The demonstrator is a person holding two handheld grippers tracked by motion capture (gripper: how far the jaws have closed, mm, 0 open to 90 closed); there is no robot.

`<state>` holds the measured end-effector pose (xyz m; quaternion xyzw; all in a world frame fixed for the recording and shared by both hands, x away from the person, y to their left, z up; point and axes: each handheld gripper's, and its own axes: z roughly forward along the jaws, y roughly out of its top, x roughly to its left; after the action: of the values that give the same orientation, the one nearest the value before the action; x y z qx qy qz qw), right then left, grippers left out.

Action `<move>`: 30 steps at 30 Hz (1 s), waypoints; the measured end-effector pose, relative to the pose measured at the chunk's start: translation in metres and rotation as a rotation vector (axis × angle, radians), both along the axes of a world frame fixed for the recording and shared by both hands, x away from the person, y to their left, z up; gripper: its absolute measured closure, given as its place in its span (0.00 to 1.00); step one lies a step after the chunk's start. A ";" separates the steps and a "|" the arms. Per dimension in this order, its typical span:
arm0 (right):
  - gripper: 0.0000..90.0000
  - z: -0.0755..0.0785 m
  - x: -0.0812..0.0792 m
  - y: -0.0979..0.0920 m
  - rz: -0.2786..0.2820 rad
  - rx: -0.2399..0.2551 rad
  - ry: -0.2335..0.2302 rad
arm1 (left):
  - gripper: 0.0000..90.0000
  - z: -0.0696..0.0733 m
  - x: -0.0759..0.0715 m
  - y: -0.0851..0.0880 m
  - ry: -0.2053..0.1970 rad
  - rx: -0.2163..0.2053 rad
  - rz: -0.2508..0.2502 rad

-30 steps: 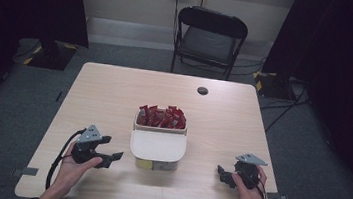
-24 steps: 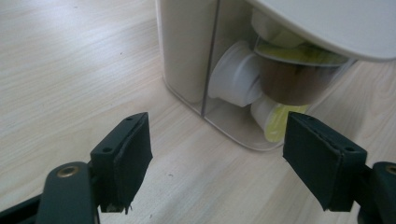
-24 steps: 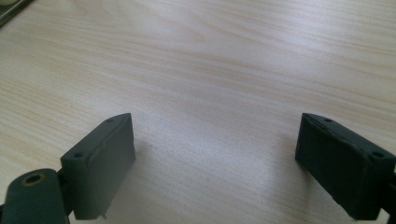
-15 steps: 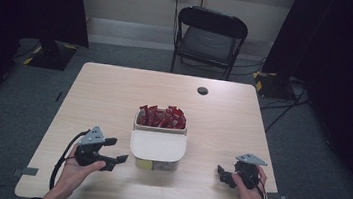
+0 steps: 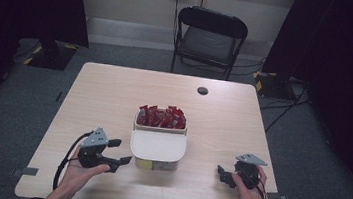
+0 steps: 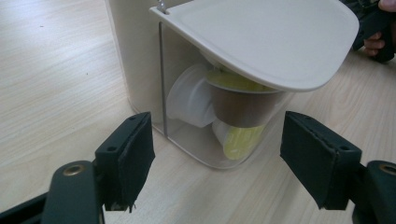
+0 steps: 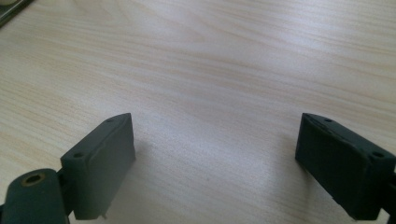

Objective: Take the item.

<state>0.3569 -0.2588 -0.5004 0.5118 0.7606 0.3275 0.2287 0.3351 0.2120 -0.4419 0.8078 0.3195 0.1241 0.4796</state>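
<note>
Up close: cream dispenser [image 6: 140, 51], clear base (pods [image 6: 233, 135] inside)

A light wooden table [image 5: 114, 97] with rounded corners stands on grey carpet [image 5: 12, 111]. Beyond its far edge stands a black folding metal chair [image 5: 211, 35], with dark curtains [image 5: 350, 59] to either side. Near that far edge a small round black disc [image 5: 202, 90], perhaps a cable port, sits in the tabletop.
</note>
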 end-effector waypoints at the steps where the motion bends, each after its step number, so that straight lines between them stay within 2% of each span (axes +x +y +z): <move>1: 0.12 0.000 0.000 0.000 0.000 0.000 0.000 | 0.28 0.000 0.000 0.000 0.000 0.000 0.000; 2: 0.12 0.000 0.000 0.000 -0.002 0.000 0.000 | 0.28 0.000 0.000 -0.002 0.000 -0.012 -0.004; 5: 0.12 0.000 0.000 0.000 -0.002 0.000 0.000 | 0.27 0.000 0.000 -0.003 -0.002 -0.012 -0.010; 6: 0.12 0.000 0.000 0.000 -0.001 0.001 0.000 | 0.27 0.001 0.000 -0.004 0.004 -0.011 -0.014; 8: 0.12 0.000 0.000 0.000 -0.002 0.000 0.000 | 0.27 0.001 0.000 -0.008 0.026 -0.042 -0.033; 10: 0.12 0.000 0.000 0.000 -0.001 0.000 -0.001 | 0.27 0.001 0.000 -0.009 0.027 -0.040 -0.037; 12: 0.12 0.000 0.000 0.000 -0.001 0.000 -0.001 | 0.27 0.002 -0.001 -0.012 0.013 -0.013 -0.029; 16: 0.12 0.000 0.000 0.000 -0.002 0.000 0.000 | 0.27 0.002 0.001 -0.011 -0.005 -0.008 -0.023; 20: 0.12 0.000 0.000 0.000 -0.001 0.000 -0.001 | 0.27 0.001 0.004 -0.011 -0.017 -0.024 -0.018; 27: 0.12 0.000 0.000 0.000 0.000 -0.001 -0.001 | 0.27 0.002 0.004 -0.012 -0.030 -0.018 -0.020; 30: 0.12 0.000 0.000 0.000 0.000 -0.001 -0.001 | 0.27 0.002 0.004 -0.011 -0.034 -0.031 -0.021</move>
<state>0.3572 -0.2587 -0.5005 0.5115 0.7608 0.3273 0.2291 0.3387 0.2013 -0.4395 0.8014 0.3047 0.1279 0.4986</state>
